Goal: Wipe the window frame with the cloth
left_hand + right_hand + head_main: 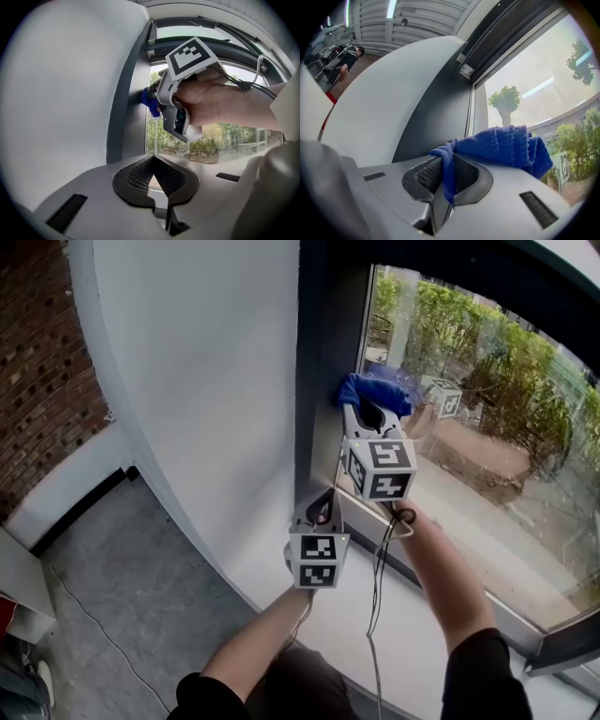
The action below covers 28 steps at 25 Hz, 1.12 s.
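Left hand-held gripper (153, 158) closed empty, right hand-held gripper (448, 168) pinching one cloth (501, 145)

The cloth (506, 147) is a soft-looking blue fabric with a ribbed, nubbly weave, matt all over. The right tool (447, 176) looks like smooth, matt grey plastic, and its pads (424, 176) are black with a fine grid texture. The window frame (319, 362) is dark, smooth and matt, while the glass (487, 456) is glossy with reflections. The wall (206, 381) is plain matt white, the brick (37, 381) is rough, and the floor (122, 587) is a dull mottled grey.
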Available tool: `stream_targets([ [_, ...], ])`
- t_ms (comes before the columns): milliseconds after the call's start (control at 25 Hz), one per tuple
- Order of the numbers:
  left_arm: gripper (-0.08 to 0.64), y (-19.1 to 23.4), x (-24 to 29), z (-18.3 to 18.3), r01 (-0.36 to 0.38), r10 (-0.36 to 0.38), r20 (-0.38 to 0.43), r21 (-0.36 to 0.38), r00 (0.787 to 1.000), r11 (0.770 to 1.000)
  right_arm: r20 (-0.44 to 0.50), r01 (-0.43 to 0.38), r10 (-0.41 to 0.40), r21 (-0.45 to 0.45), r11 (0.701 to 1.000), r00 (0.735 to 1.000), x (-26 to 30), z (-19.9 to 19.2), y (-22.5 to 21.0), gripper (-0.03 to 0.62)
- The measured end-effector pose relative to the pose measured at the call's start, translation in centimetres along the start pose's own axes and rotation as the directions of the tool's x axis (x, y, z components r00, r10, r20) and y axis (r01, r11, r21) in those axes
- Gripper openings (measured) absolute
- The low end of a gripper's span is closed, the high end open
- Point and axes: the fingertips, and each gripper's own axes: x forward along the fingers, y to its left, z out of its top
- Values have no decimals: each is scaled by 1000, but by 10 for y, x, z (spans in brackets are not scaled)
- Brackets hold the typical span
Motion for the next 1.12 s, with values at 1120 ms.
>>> stream_targets([
  [1120,6,3,-2,-75,-1,1,-128,1,992,1000,-214,-27,49,102,994,976,-33,-135,33,31],
])
